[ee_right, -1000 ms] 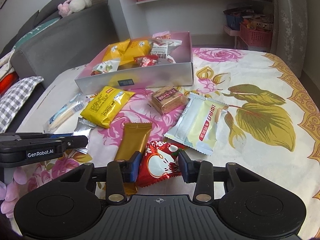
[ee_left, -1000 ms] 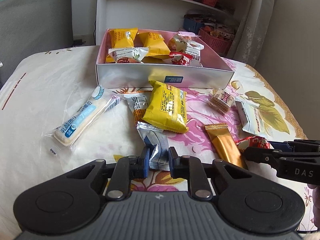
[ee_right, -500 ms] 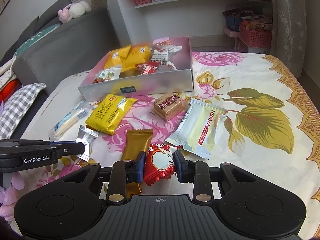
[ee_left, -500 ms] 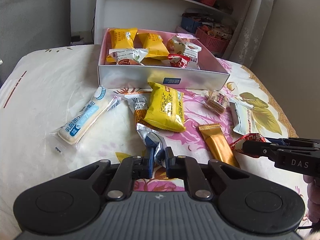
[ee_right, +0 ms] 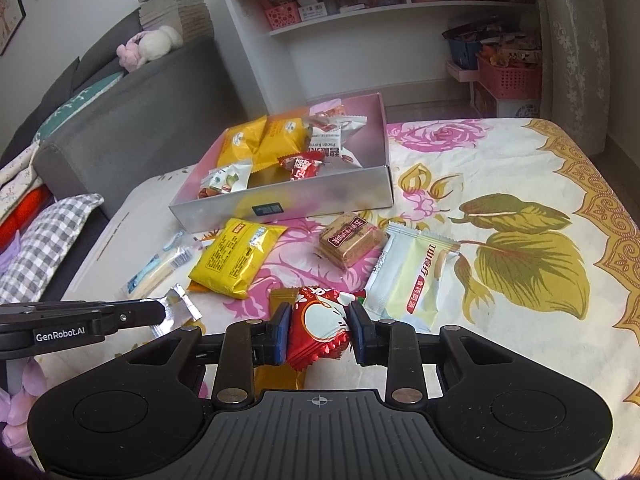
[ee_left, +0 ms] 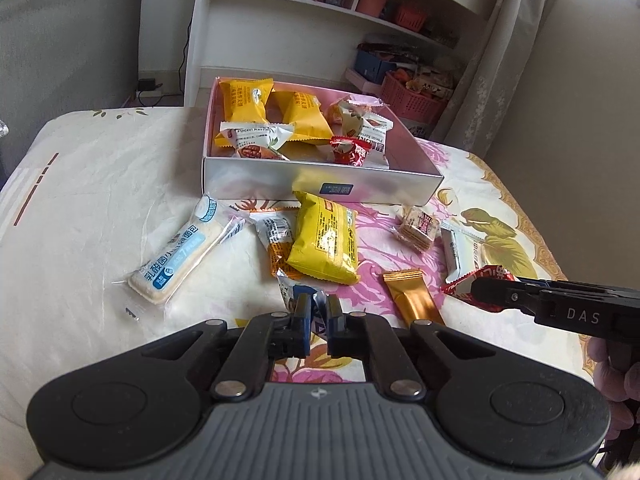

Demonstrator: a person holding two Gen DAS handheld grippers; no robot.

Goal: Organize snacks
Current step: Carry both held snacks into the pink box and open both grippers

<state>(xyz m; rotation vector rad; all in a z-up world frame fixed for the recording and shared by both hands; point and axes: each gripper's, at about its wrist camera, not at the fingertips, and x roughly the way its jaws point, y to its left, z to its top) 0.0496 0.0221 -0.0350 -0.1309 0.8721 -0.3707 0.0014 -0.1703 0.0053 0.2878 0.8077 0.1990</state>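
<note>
Two packets are in hand at once: the left gripper (ee_left: 317, 312) has just closed down to a narrow pinch on the silver packet (ee_left: 298, 287), and the right gripper (ee_right: 319, 330) has been closing too and now clamps the red packet (ee_right: 318, 326) across its middle. Both look light, crinkly and soft, I'd say, with slick foil that gives under the pads, so the hold sits on wrapper more than on contents. The silver one is caught at its near end, with its far end toward the yellow pack (ee_left: 326, 238) ahead; from this angle I cannot tell whether that end touches it. I would expect it to droop and swing when carried. The red one is puffy and fills the space between the right fingers (ee_right: 280, 330), which seems a surer hold, though squeezing harder could crush whatever is inside. Ahead of both tools stands the box (ee_left: 304, 184), its near wall upright and facing them, already holding several snacks, with bare floor showing toward its right side. Between tools and box lie the yellow pack, a white bar (ee_left: 180, 254) off to the left, a gold bar (ee_left: 412, 296) close beside the left tool, a biscuit pack (ee_right: 348, 240) and a pale pouch (ee_right: 412, 276) ahead of the right one. Going over them and over the wall looks the clearest way, since the cloth (ee_right: 500, 168) is crowded at this level.
</note>
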